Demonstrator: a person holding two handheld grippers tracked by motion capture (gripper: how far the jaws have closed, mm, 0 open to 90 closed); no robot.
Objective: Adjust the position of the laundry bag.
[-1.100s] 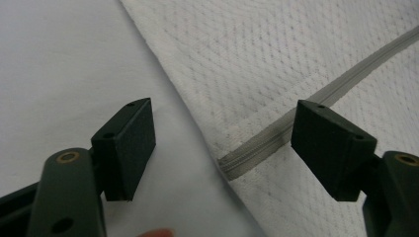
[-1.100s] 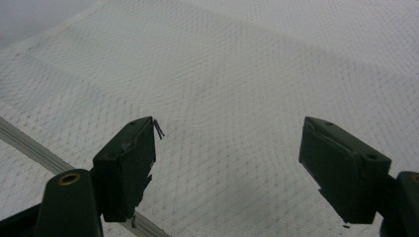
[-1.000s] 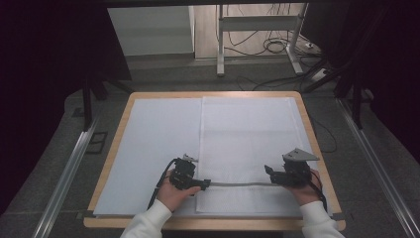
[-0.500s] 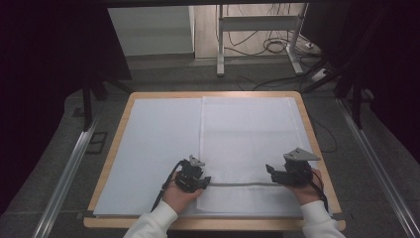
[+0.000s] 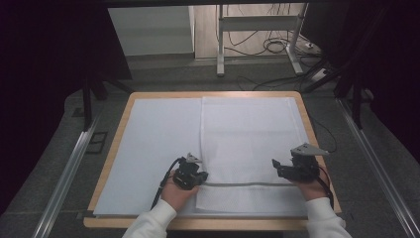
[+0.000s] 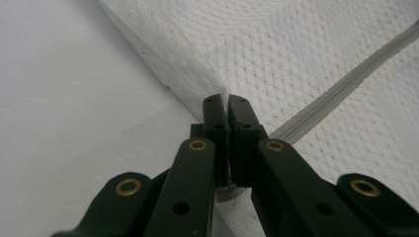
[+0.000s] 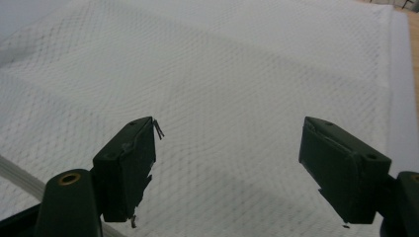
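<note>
Left gripper [image 6: 227, 106] just closed, pinching white mesh cloth [image 6: 306, 54] edge beside grey zipper [image 6: 346, 79].

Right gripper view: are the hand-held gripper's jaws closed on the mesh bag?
No, the right hand-held gripper stands wide open above the white mesh bag.

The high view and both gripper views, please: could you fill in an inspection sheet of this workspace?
Surface: wooden table under a white sheet.
Job's things: white mesh bag lying flat, its grey zipper running across near the front edge.
Clutter: nothing seen.
Grippers: left gripper has just closed on the mesh bag's edge at the zipper end; right gripper open above the mesh.
Cables: black lead trailing from the left gripper.
Surroundings: metal stand, floor cables.
</note>
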